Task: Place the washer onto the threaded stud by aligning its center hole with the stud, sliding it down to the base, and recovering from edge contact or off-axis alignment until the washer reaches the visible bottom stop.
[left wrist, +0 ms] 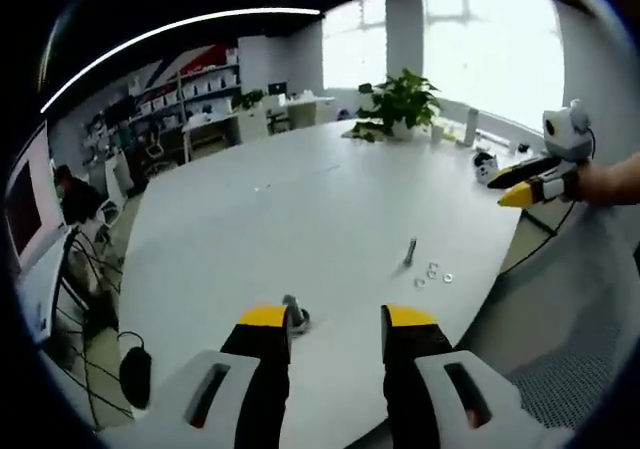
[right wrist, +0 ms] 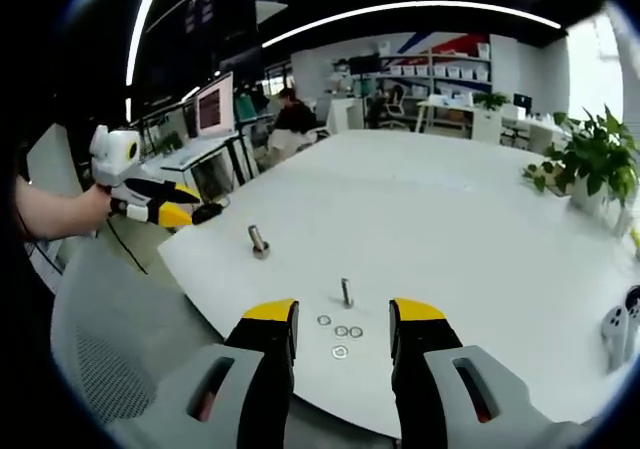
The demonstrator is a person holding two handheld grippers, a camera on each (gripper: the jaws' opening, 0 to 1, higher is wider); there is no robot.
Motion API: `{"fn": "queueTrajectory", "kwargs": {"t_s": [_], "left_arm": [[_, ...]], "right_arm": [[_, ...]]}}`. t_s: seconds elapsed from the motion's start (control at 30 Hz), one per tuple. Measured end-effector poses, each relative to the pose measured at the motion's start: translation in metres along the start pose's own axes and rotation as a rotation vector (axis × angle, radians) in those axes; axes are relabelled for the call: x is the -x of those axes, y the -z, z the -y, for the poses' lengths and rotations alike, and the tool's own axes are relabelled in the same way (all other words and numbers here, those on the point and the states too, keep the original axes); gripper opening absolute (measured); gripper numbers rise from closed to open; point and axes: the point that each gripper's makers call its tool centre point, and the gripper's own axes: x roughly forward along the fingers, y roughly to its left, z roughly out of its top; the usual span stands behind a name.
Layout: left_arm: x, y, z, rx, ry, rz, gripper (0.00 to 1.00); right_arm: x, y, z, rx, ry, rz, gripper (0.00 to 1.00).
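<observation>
A threaded stud [right wrist: 346,291] stands upright on the white table [right wrist: 440,219], just beyond my right gripper [right wrist: 344,314], whose jaws stand open and empty. Several loose washers [right wrist: 341,331] lie on the table between those jaws. A second stud [right wrist: 259,241] stands further left. My left gripper [left wrist: 337,319] is open too, with that second stud [left wrist: 295,314] beside its left jaw tip. In the left gripper view the first stud [left wrist: 410,252] and the washers [left wrist: 432,272] sit ahead to the right. Each gripper also shows in the other's view, held by a hand: left gripper [right wrist: 160,204], right gripper [left wrist: 530,184].
A potted plant [left wrist: 400,104] stands at the table's far side. A small white and black object [right wrist: 620,329] lies near the table's right edge. Grey mesh chairs [right wrist: 110,369] sit at the table's edge. Desks with monitors [right wrist: 215,109] and a seated person [right wrist: 292,119] are behind.
</observation>
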Motion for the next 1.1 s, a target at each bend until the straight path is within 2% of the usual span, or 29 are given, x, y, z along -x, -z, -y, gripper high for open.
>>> {"fn": "queueTrajectory", "kwargs": {"t_s": [0.03, 0.2, 0.3, 0.37, 0.53, 0.63, 0.77, 0.87, 1.0, 1.1], "left_arm": [[0.002, -0.003, 0.003, 0.018, 0.019, 0.016, 0.34], [0.011, 0.004, 0.002, 0.02, 0.015, 0.014, 0.34], [0.016, 0.005, 0.001, 0.063, 0.008, 0.052, 0.33], [0.015, 0.007, 0.0, 0.067, 0.007, 0.051, 0.33], [0.018, 0.001, 0.001, 0.061, 0.018, 0.09, 0.33], [0.015, 0.006, 0.002, 0.072, 0.034, 0.072, 0.33], [0.016, 0.004, 0.003, 0.07, 0.033, 0.081, 0.33], [0.014, 0.008, 0.002, 0.059, 0.024, 0.059, 0.33], [0.015, 0.005, 0.001, 0.056, 0.02, 0.068, 0.33], [0.015, 0.007, -0.001, 0.077, 0.018, 0.067, 0.34]], "right_arm": [[0.0, 0.0, 0.001, 0.001, 0.006, -0.003, 0.39], [-0.001, 0.004, 0.003, 0.019, 0.03, -0.026, 0.39], [-0.002, 0.005, 0.004, 0.025, 0.041, -0.037, 0.39], [-0.002, 0.007, 0.005, 0.033, 0.05, -0.045, 0.39], [-0.001, 0.008, 0.008, 0.04, 0.073, -0.055, 0.39], [-0.003, 0.013, 0.008, 0.061, 0.08, -0.081, 0.39], [-0.005, 0.012, 0.009, 0.089, 0.093, -0.097, 0.39], [-0.007, 0.016, 0.015, 0.082, 0.111, -0.131, 0.38], [-0.01, 0.016, 0.019, 0.081, 0.115, -0.155, 0.38], [-0.012, 0.014, 0.017, 0.079, 0.11, -0.152, 0.38]]}}
